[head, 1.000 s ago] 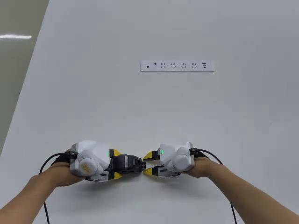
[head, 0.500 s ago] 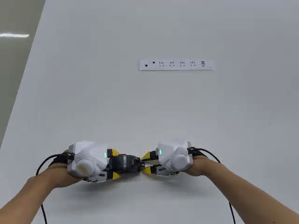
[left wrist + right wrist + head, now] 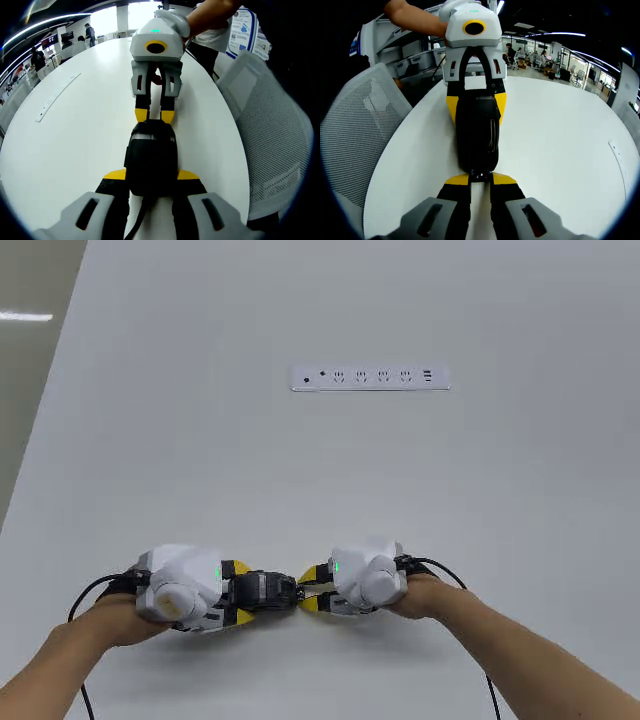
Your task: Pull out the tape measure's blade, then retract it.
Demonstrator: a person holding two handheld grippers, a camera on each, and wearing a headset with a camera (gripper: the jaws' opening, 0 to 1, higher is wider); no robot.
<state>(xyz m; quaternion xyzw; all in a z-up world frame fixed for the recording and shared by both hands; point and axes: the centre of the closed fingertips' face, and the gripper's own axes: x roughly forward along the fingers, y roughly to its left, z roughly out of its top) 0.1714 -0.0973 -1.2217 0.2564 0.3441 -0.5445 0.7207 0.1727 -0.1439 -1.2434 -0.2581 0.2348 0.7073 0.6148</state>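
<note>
1. Your left fingers (image 3: 117, 174) are clenched on the tape measure (image 3: 150, 156). One yellow pad presses each flat side of its black case, and the case juts forward past them.
2. Your right fingers (image 3: 457, 179) are drawn in close on the small dark tab (image 3: 480, 175) at the case's mouth. The tab sits between their yellow tips, with the rest of the case just beyond.
3. In the left gripper view, those right tips touch the front end of the case, so the tape measure bridges both pairs of fingers.
4. In the head view, the left gripper (image 3: 244, 592) and the right gripper (image 3: 308, 589) point straight at each other, nose to nose in one line.
5. Your left hand (image 3: 110, 612) and right hand (image 3: 425, 595) wrap the grips behind them.
6. All this sits low over the white table (image 3: 200, 440), near the edge closest to you. Whether the case rests on the surface cannot be told.
7. A white power strip (image 3: 369, 378) lies flat farther up the table, well apart from the grippers.
8. A grey mesh chair (image 3: 260, 125) stands beside the table.
</note>
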